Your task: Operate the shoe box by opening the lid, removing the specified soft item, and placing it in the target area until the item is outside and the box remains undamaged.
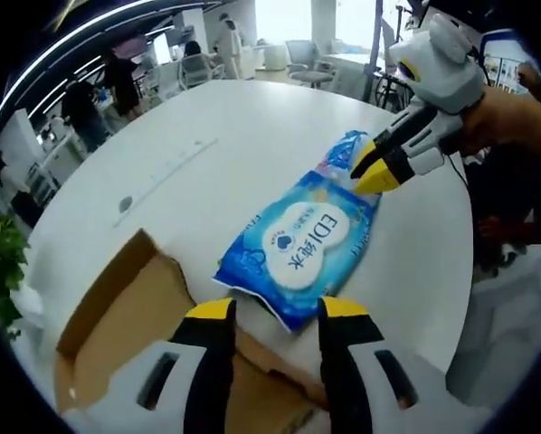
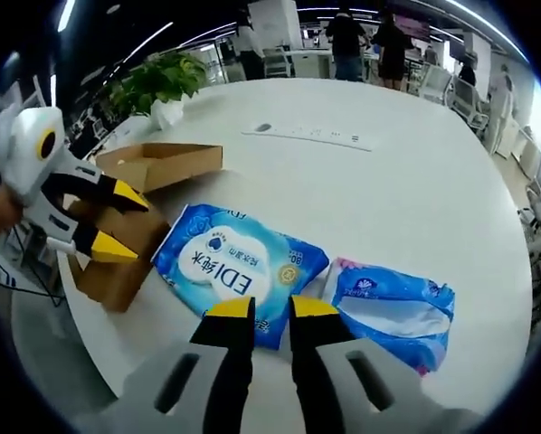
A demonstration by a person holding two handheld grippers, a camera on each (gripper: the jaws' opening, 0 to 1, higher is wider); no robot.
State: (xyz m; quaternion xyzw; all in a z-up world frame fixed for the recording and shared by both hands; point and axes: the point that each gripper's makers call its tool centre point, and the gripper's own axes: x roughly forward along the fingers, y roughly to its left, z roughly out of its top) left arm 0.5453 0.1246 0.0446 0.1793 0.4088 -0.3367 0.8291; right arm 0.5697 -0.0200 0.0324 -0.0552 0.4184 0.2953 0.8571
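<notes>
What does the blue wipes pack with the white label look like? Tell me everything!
The blue wipes pack is a soft, shiny plastic pouch with a white oval label printed "EDI". It lies flat on the white table, outside the cardboard box, beside a second blue pack. The right gripper sits at its edge.

An open-plan office: white round table [image 2: 415, 181], swivel chairs [image 1: 307, 56], standing people [image 2: 347, 36], potted plant [image 2: 157, 81].

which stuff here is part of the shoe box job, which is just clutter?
Job:
cardboard shoe box, open
blue wipes pack, on the table beside the box
left gripper
right gripper

Clutter:
second blue tissue pack
power strip
potted plant
office chairs
</notes>
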